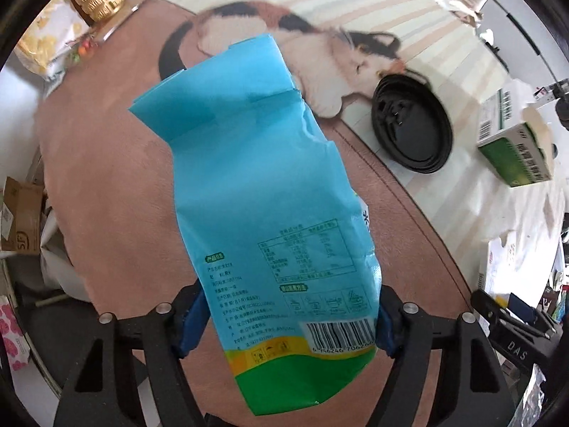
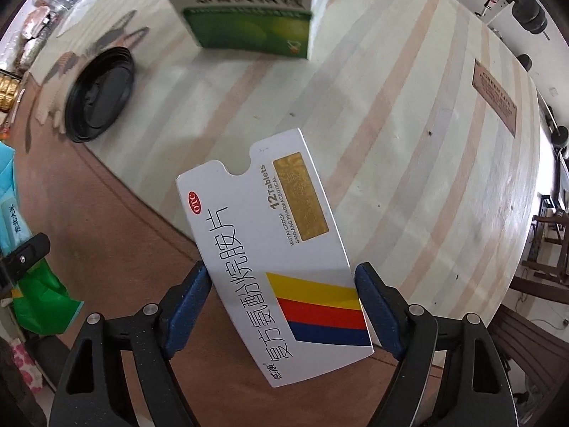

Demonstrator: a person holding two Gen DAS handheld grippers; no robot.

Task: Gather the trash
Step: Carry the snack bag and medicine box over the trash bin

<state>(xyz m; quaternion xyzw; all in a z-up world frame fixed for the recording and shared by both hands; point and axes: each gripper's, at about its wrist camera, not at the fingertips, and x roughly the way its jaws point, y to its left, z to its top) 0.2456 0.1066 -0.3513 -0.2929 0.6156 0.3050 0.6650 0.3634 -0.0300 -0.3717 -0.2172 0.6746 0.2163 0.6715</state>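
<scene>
1. On the round table (image 2: 409, 114), with its striped cloth and brown mat, a black round plastic lid (image 2: 101, 94) lies flat, and a green-and-white cardboard medicine box (image 2: 249, 10) stands beyond it; neither touches either gripper.
2. The left gripper (image 1: 290, 316) pinches a crumpled blue plastic food bag with a green and yellow bottom (image 1: 256, 185); its blue pads (image 1: 193, 323) press both sides near the barcode.
3. The bag hangs between the fingers, above the brown mat.
4. The right gripper (image 2: 284, 306) clamps a flat white tablet box with yellow, red and blue stripes (image 2: 274, 249), one pad on each long edge.
5. That box is tilted, its notched end pointing away from the gripper.
</scene>
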